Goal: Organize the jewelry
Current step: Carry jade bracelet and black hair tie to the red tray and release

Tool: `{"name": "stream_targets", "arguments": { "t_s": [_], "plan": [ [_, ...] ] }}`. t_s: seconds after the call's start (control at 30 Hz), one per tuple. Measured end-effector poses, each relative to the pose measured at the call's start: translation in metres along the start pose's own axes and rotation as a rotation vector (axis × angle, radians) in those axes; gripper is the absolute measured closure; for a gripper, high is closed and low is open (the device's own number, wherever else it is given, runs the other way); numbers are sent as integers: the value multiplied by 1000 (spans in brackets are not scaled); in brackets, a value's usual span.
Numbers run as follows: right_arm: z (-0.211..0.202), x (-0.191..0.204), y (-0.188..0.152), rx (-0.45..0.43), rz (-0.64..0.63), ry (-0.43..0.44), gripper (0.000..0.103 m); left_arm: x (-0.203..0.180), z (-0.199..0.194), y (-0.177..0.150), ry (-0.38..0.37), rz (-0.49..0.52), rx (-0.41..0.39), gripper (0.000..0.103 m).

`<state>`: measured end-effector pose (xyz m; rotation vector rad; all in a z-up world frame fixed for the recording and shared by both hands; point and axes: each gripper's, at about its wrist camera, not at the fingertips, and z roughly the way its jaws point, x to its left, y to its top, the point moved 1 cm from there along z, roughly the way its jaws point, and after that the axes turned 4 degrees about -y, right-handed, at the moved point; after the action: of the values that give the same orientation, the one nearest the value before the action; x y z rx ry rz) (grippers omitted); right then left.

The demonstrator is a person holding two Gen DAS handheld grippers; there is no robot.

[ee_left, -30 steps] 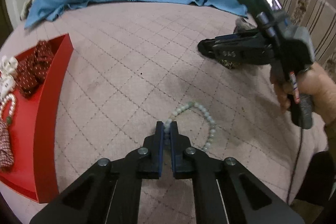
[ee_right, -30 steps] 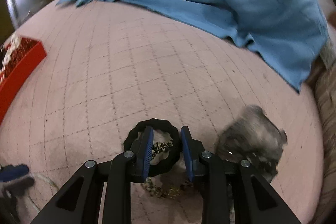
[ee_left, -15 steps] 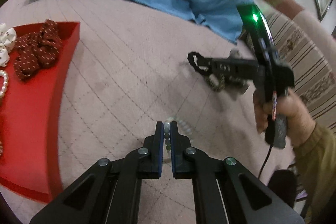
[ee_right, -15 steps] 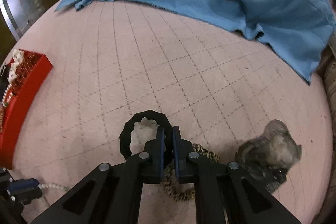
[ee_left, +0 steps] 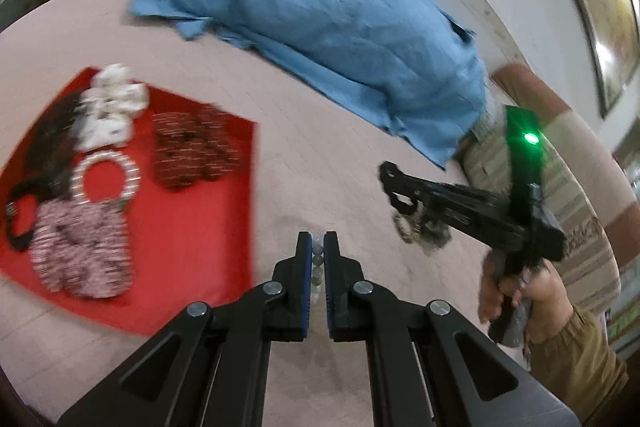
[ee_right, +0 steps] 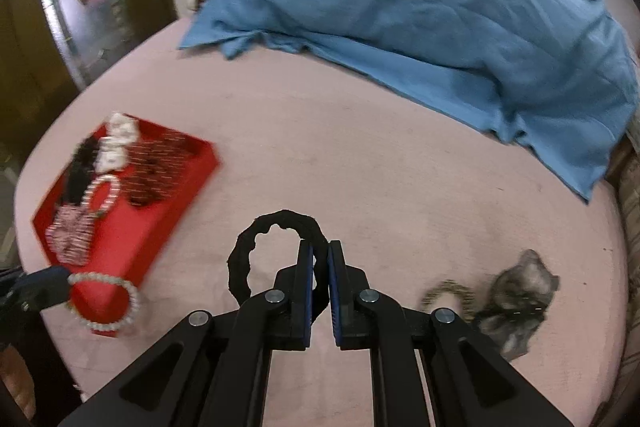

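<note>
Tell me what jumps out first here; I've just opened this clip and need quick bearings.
A bright red tray full of scrunchies and a pearl bracelet sits at the left on the pink quilted bedspread. A rumpled blue cloth lies across the far side. The left gripper pinches a pale green bead bracelet, and the right gripper grips a black ruffled scrunchie.

The right gripper [ee_right: 319, 257], open a second ago, now clamps the black scrunchie [ee_right: 256, 243] and lifts it; the bead bracelet [ee_left: 317, 259] rises off the bed toward the red tray [ee_left: 224, 227].
</note>
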<state>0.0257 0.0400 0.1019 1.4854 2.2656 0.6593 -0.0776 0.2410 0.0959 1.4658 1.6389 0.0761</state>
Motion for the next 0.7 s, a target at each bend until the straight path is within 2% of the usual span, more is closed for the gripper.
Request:
{"name": "stream_targets", "arguments": {
  "t_s": [0.27, 0.4, 0.5, 0.7],
  "plan": [
    [-8, 80, 9, 0, -81, 82, 95, 69, -7, -4, 137, -169, 50, 98],
    [-1, 110, 8, 22, -108, 105, 95, 90, -6, -11, 209, -208, 81, 98],
    [7, 129, 8, 41, -130, 114, 95, 102, -5, -14, 220, -245, 101, 98],
    [30, 166, 9, 88, -183, 129, 95, 107, -12, -13, 192, -272, 87, 98]
  ]
}}
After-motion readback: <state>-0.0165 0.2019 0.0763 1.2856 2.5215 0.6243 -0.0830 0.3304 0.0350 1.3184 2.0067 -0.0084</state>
